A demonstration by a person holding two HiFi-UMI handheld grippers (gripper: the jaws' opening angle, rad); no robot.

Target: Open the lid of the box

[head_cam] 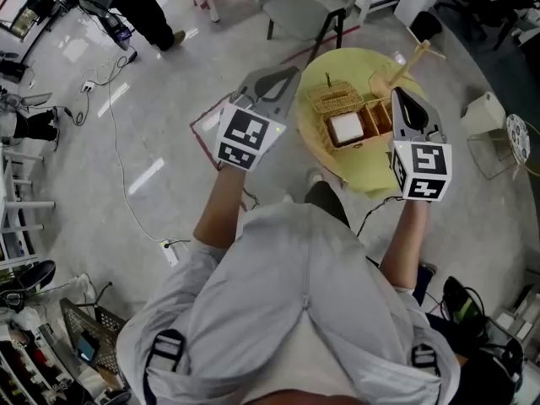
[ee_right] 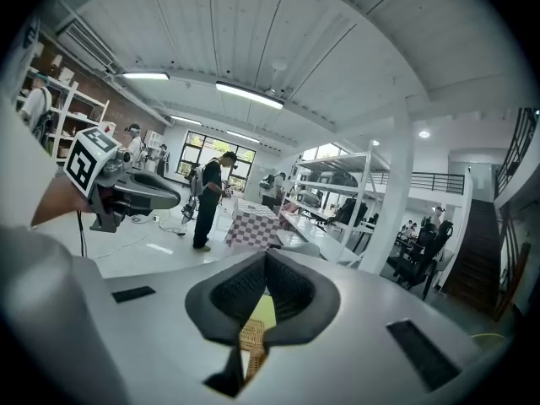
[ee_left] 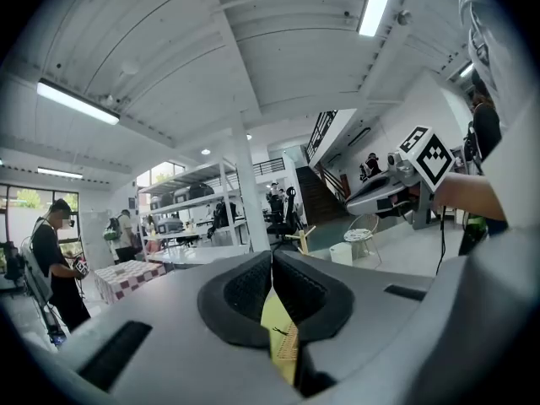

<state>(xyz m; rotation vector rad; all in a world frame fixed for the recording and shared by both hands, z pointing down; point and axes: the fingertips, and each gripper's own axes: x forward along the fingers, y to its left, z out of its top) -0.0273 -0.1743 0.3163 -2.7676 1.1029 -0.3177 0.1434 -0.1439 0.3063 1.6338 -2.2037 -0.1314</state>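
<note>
Left gripper [head_cam: 288, 78] and right gripper [head_cam: 398, 97] are held clenched, empty, near wicker box [head_cam: 377, 119]; white block [head_cam: 346, 127] is contained inside, lid [head_cam: 335, 97] opened.

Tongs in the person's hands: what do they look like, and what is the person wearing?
The left tongs and right tongs are alike: a smooth grey shell narrowing to a point, dark ribbed pads at the tip, and a white cube with black square markers at the hand end. The person wears a light grey shirt with dark buckled straps.
</note>
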